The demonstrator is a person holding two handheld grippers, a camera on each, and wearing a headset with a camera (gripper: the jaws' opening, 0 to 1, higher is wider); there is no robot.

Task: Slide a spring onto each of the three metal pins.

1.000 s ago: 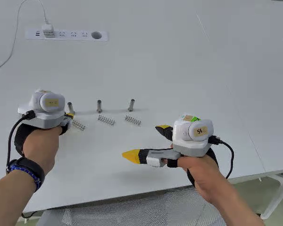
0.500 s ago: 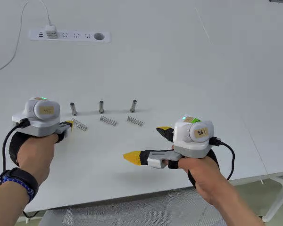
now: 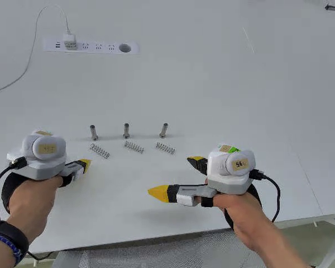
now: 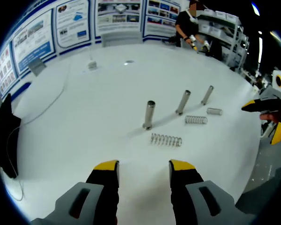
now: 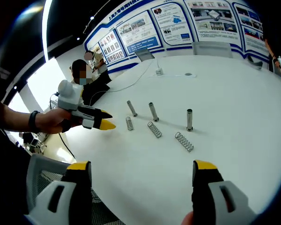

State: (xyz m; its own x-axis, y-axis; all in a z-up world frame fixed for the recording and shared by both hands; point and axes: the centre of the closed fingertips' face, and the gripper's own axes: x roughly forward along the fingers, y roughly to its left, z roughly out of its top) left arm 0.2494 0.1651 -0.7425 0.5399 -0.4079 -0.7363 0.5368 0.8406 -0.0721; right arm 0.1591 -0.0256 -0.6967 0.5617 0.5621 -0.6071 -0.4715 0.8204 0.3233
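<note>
While springs (image 3: 134, 147) lie beside pins (image 3: 126, 130), posters (image 4: 70, 21) beyond

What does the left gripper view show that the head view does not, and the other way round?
Left gripper view: wall posters and a person by shelves beyond the table. Head view: the left hand holding its gripper, and a grey mesh chair below the table edge. Both: three upright metal pins, three springs lying beside them, none on a pin, and the open right gripper.
</note>
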